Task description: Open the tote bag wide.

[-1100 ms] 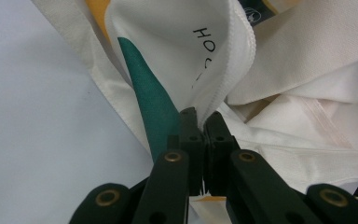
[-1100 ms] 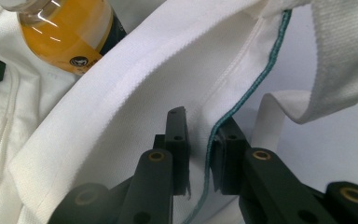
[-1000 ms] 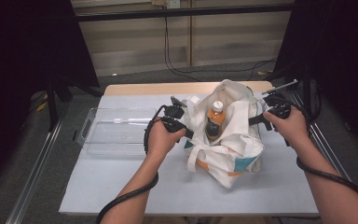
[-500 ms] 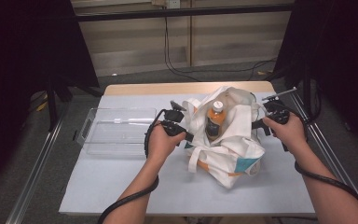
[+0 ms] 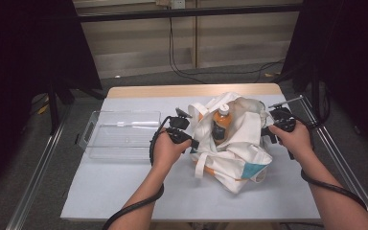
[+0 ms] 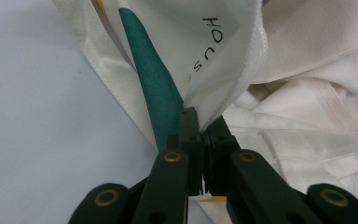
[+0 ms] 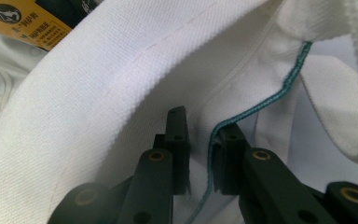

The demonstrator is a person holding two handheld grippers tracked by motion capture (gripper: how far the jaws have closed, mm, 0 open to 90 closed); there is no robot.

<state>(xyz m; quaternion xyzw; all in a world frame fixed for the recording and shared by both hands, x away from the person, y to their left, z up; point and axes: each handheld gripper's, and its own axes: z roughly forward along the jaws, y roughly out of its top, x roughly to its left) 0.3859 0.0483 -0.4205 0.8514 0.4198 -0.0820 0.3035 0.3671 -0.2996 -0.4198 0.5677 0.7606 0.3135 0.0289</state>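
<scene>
Crumpled cream canvas tote bag (image 5: 235,148), woven and teal-stitched, right of centre on the pale table (image 5: 124,187), its rim pinched left by the clamped left gripper (image 6: 200,123) and right by the right gripper (image 7: 200,135), a white-capped amber bottle (image 5: 220,122) upright inside, a clear plastic tray (image 5: 120,134) at left.

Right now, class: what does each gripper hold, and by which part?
Both hold the white tote bag: the left gripper pinches the cloth at its left rim, the right gripper clamps the hemmed edge at its right rim.
</scene>
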